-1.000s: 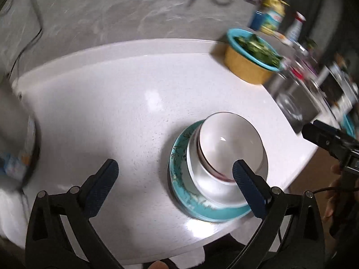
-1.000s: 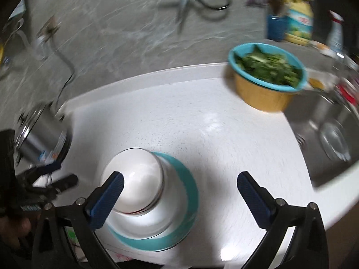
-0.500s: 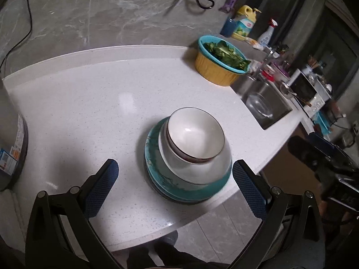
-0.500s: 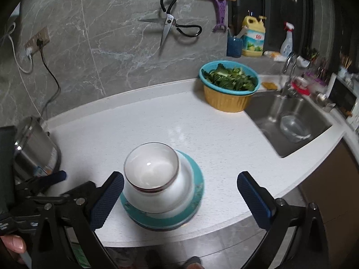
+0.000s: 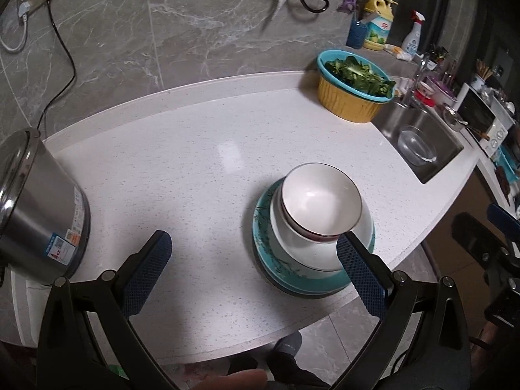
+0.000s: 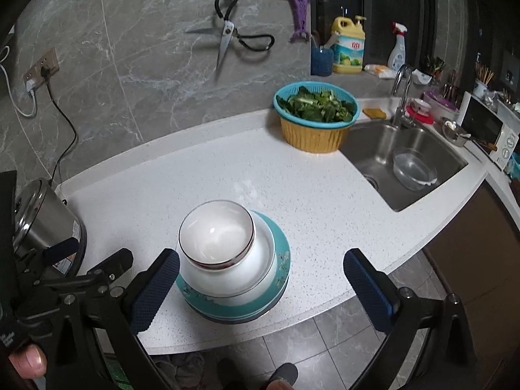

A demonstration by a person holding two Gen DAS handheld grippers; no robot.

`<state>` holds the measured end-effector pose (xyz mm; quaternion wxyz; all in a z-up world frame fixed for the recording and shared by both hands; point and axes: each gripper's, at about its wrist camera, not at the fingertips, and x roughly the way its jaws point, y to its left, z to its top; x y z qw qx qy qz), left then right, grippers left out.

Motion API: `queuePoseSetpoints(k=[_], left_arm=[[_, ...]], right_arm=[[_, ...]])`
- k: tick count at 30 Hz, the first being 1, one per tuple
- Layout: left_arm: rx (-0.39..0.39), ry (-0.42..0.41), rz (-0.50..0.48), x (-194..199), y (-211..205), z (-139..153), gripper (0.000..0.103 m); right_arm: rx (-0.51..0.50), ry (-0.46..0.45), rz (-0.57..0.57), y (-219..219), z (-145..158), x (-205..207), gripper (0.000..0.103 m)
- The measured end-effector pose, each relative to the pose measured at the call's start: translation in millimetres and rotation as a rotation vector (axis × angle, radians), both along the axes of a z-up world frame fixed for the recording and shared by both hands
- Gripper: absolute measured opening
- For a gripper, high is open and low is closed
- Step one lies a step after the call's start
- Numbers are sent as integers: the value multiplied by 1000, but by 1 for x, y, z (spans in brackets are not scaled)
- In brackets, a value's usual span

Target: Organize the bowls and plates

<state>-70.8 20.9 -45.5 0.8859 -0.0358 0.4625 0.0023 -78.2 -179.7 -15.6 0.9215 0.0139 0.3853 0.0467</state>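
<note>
Left gripper [image 5: 250, 268]: jaws spread wide, nothing between them. Right gripper [image 6: 260, 287]: jaws likewise wide apart, empty.

Stack sits on the white countertop [image 5: 201, 162] near its front edge: white bowl with dark rim [image 5: 320, 203] nested in a larger white bowl [image 5: 292, 247], both on a teal patterned plate [image 5: 263, 224]. From the left gripper the stack lies ahead, just beside the right finger [image 5: 360, 273]; from the right gripper it lies ahead, just beside the left finger [image 6: 156, 289].

Surroundings: steel cooker pot [image 5: 39, 211] to the far left of the left gripper, well apart from the stack. Yellow basin holding a teal colander of greens [image 6: 317, 118] far ahead and to the right, next to the sink [image 6: 406, 156], which holds a clear glass bowl [image 6: 412, 169]. Open counter between the stack and the basin
</note>
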Motion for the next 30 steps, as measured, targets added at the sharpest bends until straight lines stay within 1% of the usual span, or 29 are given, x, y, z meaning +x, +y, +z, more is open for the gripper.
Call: queuePoseSetpoints(k=[10,13,30], left_arm=[[17,1,-8,5,2,5,103],[19,-3,-7,6,3,6,103],[43,-5,7,5,4,10,103]], right_arm=[[-21,29,-46,3,-5,5,103],[-36,55,-71,4,-9,8,103],[-56,68,-68,7,-11,9,103]])
